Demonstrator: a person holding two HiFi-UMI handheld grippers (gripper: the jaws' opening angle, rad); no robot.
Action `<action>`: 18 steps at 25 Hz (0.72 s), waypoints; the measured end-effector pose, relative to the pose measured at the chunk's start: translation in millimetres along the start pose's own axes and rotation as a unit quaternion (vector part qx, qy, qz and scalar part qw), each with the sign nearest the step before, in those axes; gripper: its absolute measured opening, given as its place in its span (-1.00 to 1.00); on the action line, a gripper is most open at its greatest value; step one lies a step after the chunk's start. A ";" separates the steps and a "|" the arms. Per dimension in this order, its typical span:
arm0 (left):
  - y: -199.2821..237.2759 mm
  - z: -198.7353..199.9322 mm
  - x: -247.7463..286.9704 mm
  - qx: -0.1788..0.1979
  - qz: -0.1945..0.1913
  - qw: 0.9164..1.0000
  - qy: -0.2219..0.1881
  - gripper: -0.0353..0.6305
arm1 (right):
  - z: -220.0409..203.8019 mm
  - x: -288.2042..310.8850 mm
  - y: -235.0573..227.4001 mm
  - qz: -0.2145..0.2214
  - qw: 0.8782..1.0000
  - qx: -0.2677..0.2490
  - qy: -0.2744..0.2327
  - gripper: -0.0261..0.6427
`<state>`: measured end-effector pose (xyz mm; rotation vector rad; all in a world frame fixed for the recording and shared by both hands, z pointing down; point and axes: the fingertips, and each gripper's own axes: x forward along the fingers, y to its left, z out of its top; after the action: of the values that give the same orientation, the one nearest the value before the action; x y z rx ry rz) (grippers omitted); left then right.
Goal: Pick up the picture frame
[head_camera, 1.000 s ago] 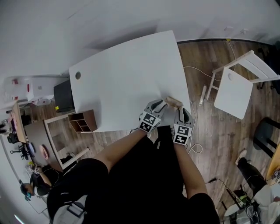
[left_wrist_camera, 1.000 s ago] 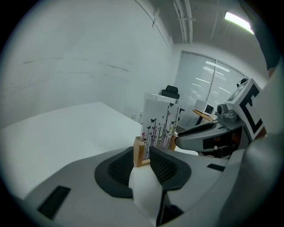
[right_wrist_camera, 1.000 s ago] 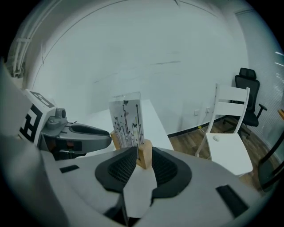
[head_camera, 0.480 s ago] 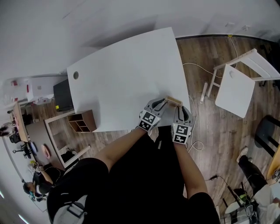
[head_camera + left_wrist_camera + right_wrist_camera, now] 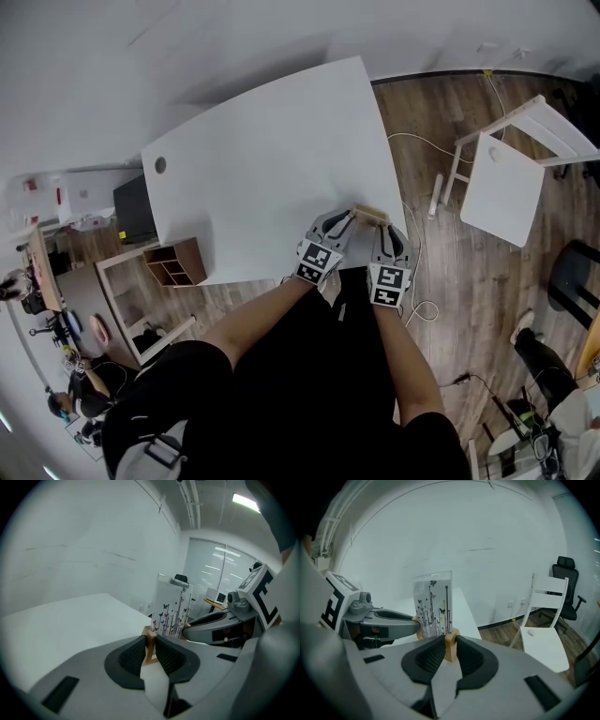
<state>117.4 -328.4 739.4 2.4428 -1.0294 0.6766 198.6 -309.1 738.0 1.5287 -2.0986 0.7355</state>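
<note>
The picture frame (image 5: 172, 606) is a clear upright panel printed with black stems and butterflies, set in a light wooden base (image 5: 371, 216). It stands at the near right corner of the white table (image 5: 262, 178). My left gripper (image 5: 151, 644) is shut on one end of the wooden base. The same panel (image 5: 433, 603) shows in the right gripper view, where my right gripper (image 5: 450, 648) is shut on the other end of the base. In the head view both grippers (image 5: 352, 223) sit side by side at the table's near edge, the right gripper (image 5: 384, 232) beside the left.
A white chair (image 5: 511, 178) stands on the wood floor to the right, with a cable (image 5: 422, 145) trailing between it and the table. A wooden shelf unit (image 5: 173, 262) sits under the table's left edge. A black office chair (image 5: 565, 585) is far right.
Both grippers stay clamped on the frame's base at the table corner; the whole scene has shifted only slightly in the head view.
</note>
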 end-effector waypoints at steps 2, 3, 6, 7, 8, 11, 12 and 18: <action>-1.9 6.8 -3.8 -0.001 0.005 1.000 -0.006 -0.68 | 4.3 -4.7 0.4 0.000 1.000 0.002 -0.008 -0.66; -3.4 8.5 -6.2 -0.003 0.006 1.000 -0.007 -0.68 | 6.1 -7.4 0.8 -0.001 1.000 0.002 -0.012 -0.66; -10.0 11.8 -16.6 -0.009 0.005 1.000 -0.012 -0.68 | 11.3 -17.7 3.4 0.000 1.000 0.000 -0.022 -0.67; -11.3 15.3 -19.9 -0.012 0.006 1.000 -0.019 -0.68 | 13.3 -21.0 4.8 0.001 1.000 -0.002 -0.025 -0.67; -11.9 18.8 -23.2 -0.014 0.007 0.999 -0.027 -0.68 | 15.5 -23.9 6.6 0.003 1.000 -0.005 -0.028 -0.67; -11.9 24.5 -35.3 -0.009 0.010 0.999 -0.042 -0.68 | 21.5 -32.9 15.3 0.005 0.999 -0.012 -0.037 -0.67; -12.2 25.3 -39.8 -0.003 0.011 0.999 -0.046 -0.68 | 23.0 -36.1 18.4 0.005 0.999 -0.014 -0.039 -0.67; -20.1 22.8 -76.5 -0.011 0.012 0.998 -0.054 -0.69 | 28.6 -62.9 43.9 0.004 0.999 -0.021 -0.047 -0.67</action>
<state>91.8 -285.6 673.8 2.4756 -1.1021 0.5418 173.9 -271.4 669.7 1.5612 -2.1766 0.6304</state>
